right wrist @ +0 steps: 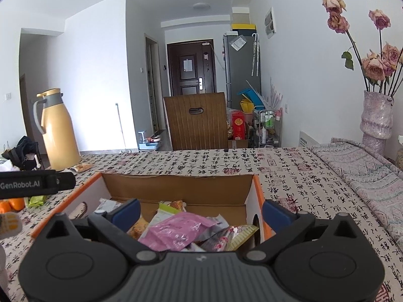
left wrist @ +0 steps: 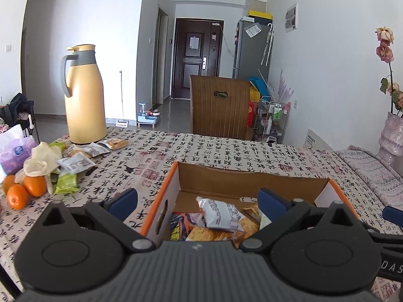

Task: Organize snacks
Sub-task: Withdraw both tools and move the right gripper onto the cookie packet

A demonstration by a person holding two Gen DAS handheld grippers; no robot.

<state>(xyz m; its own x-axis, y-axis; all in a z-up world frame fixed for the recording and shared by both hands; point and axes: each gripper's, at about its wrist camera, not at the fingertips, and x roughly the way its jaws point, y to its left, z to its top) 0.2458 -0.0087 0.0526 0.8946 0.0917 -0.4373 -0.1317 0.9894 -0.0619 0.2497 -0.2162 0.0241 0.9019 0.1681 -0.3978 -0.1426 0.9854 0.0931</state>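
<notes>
An orange-edged cardboard box (left wrist: 252, 178) (right wrist: 176, 186) stands open on the table in front of both grippers. Inside lie several snack packets, among them a silver-white one (left wrist: 221, 215) and a pink one (right wrist: 176, 231). My left gripper (left wrist: 197, 202) is open and holds nothing; it hangs over the box's left wall. My right gripper (right wrist: 201, 214) is open wide and also holds nothing, straddling the box's right wall. More loose snack packets (left wrist: 75, 162) lie on the table at the left, near a green packet (left wrist: 66, 182).
A yellow thermos jug (left wrist: 84, 95) stands at the far left of the table, with oranges (left wrist: 25, 188) and a tissue pack (left wrist: 15, 156) nearer. A vase of dried roses (right wrist: 376, 118) and a folded cloth (right wrist: 365, 173) are at the right. A wooden chair (left wrist: 219, 105) stands behind the table.
</notes>
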